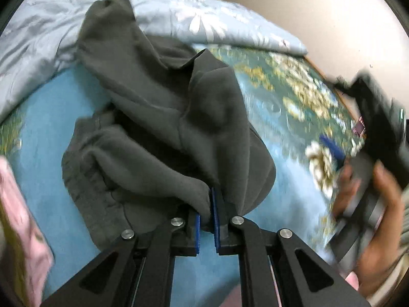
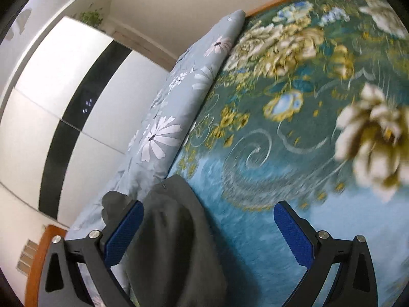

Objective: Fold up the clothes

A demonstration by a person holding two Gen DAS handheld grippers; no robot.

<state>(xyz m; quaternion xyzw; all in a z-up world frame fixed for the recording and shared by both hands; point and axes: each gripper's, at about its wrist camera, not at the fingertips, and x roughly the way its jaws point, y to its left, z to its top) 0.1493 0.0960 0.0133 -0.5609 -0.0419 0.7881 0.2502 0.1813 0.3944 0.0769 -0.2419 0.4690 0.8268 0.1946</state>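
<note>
The crumpled dark grey fleece garment (image 1: 163, 128) is pinched in the closed left gripper (image 1: 213, 209) and stretches away forward over the bed, while the wide-open right gripper (image 2: 208, 232) is held empty just beside its edge.

A dark grey sweatshirt (image 1: 158, 117) lies crumpled and bunched on the blue flowered bed (image 1: 51, 138), one sleeve stretched toward the pale quilt (image 1: 41, 41), a fold lifted and pinched up.
</note>
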